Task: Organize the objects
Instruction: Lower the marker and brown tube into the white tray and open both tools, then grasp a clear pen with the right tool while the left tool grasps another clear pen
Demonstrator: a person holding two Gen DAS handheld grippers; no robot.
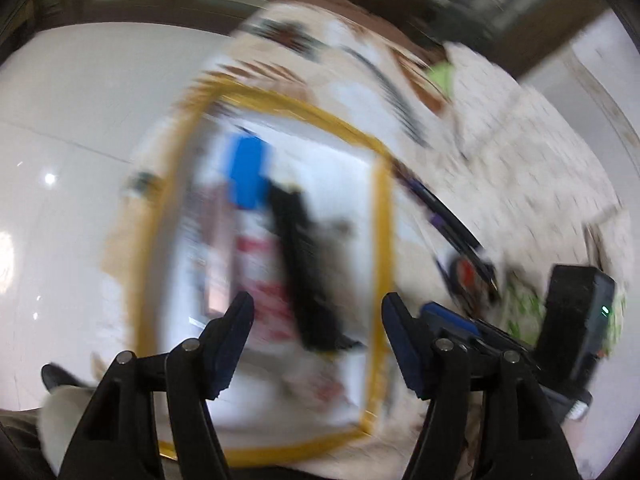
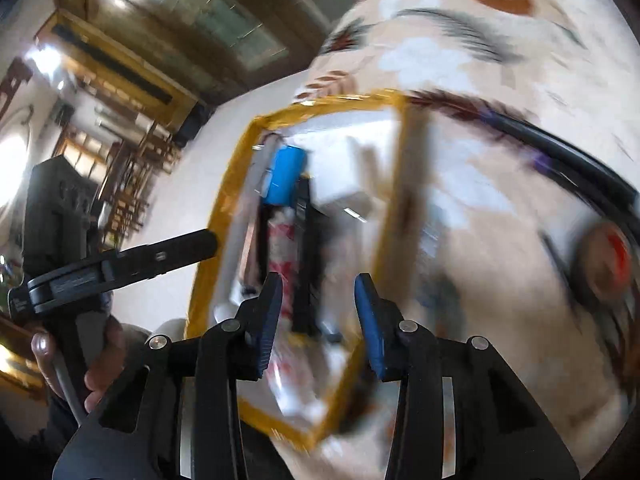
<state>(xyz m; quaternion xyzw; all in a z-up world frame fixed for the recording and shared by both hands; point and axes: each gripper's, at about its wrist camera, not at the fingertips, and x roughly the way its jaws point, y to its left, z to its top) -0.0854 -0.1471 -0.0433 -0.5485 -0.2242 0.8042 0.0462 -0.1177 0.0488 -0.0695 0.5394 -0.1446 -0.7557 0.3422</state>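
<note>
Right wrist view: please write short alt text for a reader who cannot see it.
Open right gripper above a yellow-taped white box holding a blue cylinder and a long black object, on a patterned beige cloth. The left gripper is at left; the image is blurred.

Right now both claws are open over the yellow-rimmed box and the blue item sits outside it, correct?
Not quite: the blue item lies inside the yellow-rimmed box, as the left wrist view shows. Left claw and right claw are open, holding nothing.
</note>
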